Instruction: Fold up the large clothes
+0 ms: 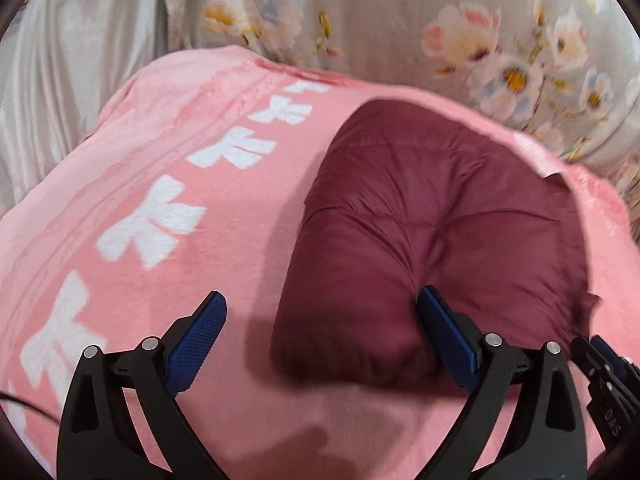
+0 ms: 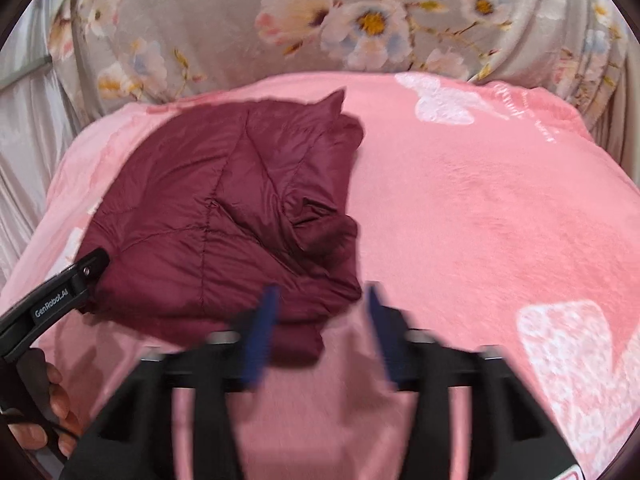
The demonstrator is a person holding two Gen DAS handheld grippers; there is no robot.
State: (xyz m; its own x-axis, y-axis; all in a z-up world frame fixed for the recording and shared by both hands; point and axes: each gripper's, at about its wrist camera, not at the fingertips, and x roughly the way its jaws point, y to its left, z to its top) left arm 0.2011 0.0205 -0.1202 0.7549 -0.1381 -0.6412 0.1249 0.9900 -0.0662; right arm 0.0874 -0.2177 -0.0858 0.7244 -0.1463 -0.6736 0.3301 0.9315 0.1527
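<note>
A folded maroon puffer jacket lies as a thick bundle on the pink blanket. My left gripper stands open at the bundle's near edge. Its right finger rests against the padded fabric and its left finger is over bare blanket. In the right wrist view the jacket lies left of centre. My right gripper is blurred and open, its fingers on either side of the jacket's near right corner without pressing it. One finger of the left gripper touches the jacket's left edge.
The pink blanket with white bow prints covers the bed, broad and bare to the jacket's right. Grey floral fabric rises behind it and pale satin cloth hangs at the left. A person's hand holds the left gripper.
</note>
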